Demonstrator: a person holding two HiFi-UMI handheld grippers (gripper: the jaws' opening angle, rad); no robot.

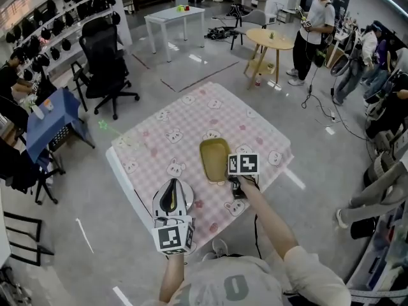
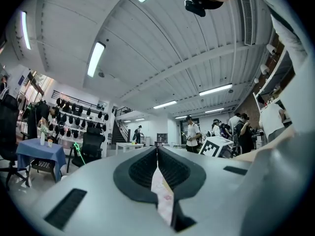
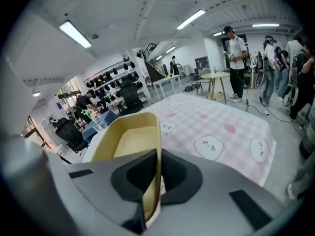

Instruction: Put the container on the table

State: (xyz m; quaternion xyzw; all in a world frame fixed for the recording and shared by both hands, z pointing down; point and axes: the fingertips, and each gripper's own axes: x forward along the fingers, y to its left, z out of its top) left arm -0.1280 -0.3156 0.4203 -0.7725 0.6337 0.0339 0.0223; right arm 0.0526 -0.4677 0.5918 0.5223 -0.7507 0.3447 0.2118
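Room: open workshop floor is spreading all around, with people standing at its far side.
table [image 1: 191, 116]: is standing mid-floor, wearing a pink checked cloth with bear faces.
container [image 1: 214, 160]: yellow and shallow, is lying over the table's middle, toward the near edge; whether its base is touching the cloth is not showing.
right tongs [image 3: 158, 154]: are reaching in over the table's near edge, jaws clamping the container's near rim wall.
left tongs [image 2: 157, 150]: are hovering over the table's near-left corner, jaws pressed together, gripping nothing.
office chair [image 1: 105, 56]: black, is standing beyond the table's far-left side.
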